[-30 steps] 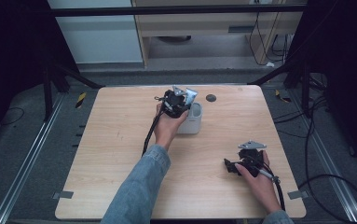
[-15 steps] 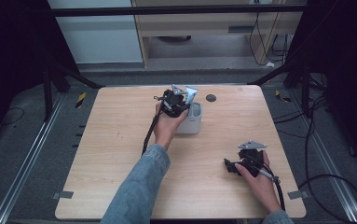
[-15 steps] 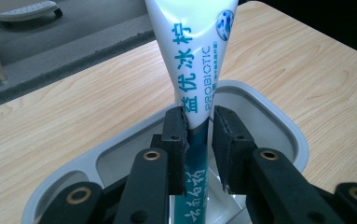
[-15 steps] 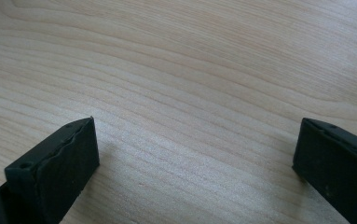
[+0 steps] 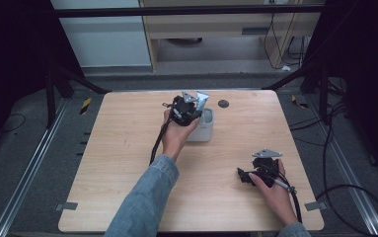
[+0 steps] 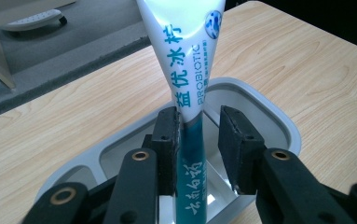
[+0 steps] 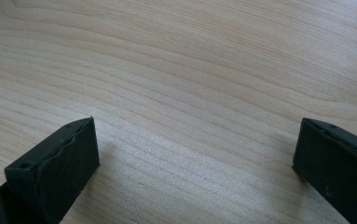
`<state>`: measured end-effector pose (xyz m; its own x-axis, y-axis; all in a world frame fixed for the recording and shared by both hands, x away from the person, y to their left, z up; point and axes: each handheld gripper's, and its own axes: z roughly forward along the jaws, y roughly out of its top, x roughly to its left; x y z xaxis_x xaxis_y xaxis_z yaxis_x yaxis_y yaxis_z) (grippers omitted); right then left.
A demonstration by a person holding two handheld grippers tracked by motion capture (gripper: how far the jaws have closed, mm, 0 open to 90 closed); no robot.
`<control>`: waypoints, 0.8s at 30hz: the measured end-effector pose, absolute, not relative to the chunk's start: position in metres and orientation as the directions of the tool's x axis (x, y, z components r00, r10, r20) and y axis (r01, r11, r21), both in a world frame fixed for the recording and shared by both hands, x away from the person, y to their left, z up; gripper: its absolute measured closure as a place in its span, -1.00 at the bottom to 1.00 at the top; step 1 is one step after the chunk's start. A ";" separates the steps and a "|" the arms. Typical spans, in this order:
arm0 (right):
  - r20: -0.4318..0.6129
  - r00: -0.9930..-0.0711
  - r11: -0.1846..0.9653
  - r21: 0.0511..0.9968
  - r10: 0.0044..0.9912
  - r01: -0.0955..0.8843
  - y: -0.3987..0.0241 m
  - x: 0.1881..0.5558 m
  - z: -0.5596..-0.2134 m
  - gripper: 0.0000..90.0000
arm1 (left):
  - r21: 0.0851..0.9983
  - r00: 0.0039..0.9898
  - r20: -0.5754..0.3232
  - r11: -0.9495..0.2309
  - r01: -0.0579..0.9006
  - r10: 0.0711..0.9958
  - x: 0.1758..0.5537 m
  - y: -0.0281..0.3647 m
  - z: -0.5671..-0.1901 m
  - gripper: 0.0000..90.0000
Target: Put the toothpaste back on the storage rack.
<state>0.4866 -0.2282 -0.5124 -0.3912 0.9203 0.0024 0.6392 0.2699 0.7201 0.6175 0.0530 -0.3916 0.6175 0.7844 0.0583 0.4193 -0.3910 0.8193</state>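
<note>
A white and teal toothpaste tube (image 6: 185, 60) stands upright in a white rectangular cup (image 6: 278, 126), its flat end up. My left gripper (image 6: 198, 121) straddles the tube just above the cup's rim. One pad (image 6: 167, 140) touches the tube, and a narrow gap separates the tube from the other pad, so the jaws are open. In the high view the left gripper (image 5: 189, 106) sits over the cup (image 5: 204, 131) at the table's far middle, with the tube's tip (image 5: 203, 100) sticking out. My right gripper (image 5: 243, 175) rests low at the near right, wide open (image 7: 197, 135) over bare wood.
A small dark round disc (image 5: 223, 103) lies on the wooden table (image 5: 127, 138) just right of the cup, near the far edge. The left gripper's cable trails back along the forearm. Dark floor and metal frame legs surround the table.
</note>
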 end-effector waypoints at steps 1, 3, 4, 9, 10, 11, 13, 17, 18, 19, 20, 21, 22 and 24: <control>0.002 -0.391 0.270 0.720 0.920 0.639 -0.228 0.487 -0.512 -0.99 | 0.820 0.619 0.062 -0.394 0.416 0.783 0.617 0.053 -0.391 0.50; 0.003 -0.391 0.269 0.720 0.920 0.639 -0.228 0.487 -0.512 -0.99 | 0.823 0.619 0.064 -0.392 0.412 0.783 0.616 0.054 -0.390 0.50; 0.002 -0.391 0.270 0.720 0.920 0.639 -0.228 0.487 -0.512 -0.99 | 0.825 0.620 0.070 -0.395 0.405 0.782 0.615 0.055 -0.389 0.48; 0.001 -0.391 0.271 0.720 0.920 0.639 -0.228 0.487 -0.512 -0.99 | 0.821 0.626 0.083 -0.409 0.398 0.776 0.611 0.057 -0.388 0.42; 0.001 -0.391 0.271 0.720 0.920 0.639 -0.228 0.487 -0.512 -0.99 | 0.821 0.626 0.083 -0.409 0.398 0.776 0.611 0.057 -0.388 0.41; 0.008 -0.390 0.266 0.719 0.921 0.642 -0.228 0.486 -0.512 -0.99 | 0.821 0.630 0.088 -0.414 0.393 0.772 0.608 0.058 -0.387 0.41; 0.007 -0.391 0.267 0.719 0.921 0.642 -0.228 0.486 -0.512 -0.99 | 0.823 0.628 0.097 -0.417 0.386 0.772 0.603 0.058 -0.387 0.36; 0.009 -0.390 0.265 0.720 0.921 0.642 -0.228 0.487 -0.512 -0.99 | 0.821 0.634 0.103 -0.425 0.381 0.767 0.596 0.059 -0.388 0.28; 0.003 -0.392 0.269 0.721 0.920 0.639 -0.228 0.487 -0.512 -0.99 | 0.818 0.635 0.108 -0.431 0.380 0.765 0.594 0.060 -0.387 0.26; 0.003 -0.392 0.269 0.721 0.920 0.638 -0.228 0.487 -0.512 -0.99 | 0.820 0.636 0.109 -0.431 0.378 0.764 0.592 0.060 -0.387 0.22; 0.003 -0.392 0.269 0.721 0.920 0.639 -0.228 0.487 -0.512 -0.99 | 0.818 0.637 0.114 -0.436 0.375 0.762 0.591 0.061 -0.386 0.18; 0.003 -0.391 0.269 0.721 0.920 0.639 -0.228 0.487 -0.512 -0.99 | 0.816 0.638 0.117 -0.440 0.375 0.761 0.590 0.061 -0.385 0.11; 0.002 -0.392 0.270 0.721 0.920 0.638 -0.228 0.487 -0.512 -0.99 | 0.811 0.642 0.121 -0.448 0.376 0.757 0.587 0.062 -0.385 0.05; 0.003 -0.392 0.269 0.721 0.920 0.639 -0.228 0.487 -0.512 -0.99 | 0.807 0.649 0.120 -0.454 0.377 0.751 0.583 0.063 -0.384 -0.05</control>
<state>0.4867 -0.2282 -0.5124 -0.3915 0.9202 0.0032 0.6388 0.2693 0.7207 0.5830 0.0631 -0.3840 0.6489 0.7513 0.1202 0.3766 -0.4544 0.8073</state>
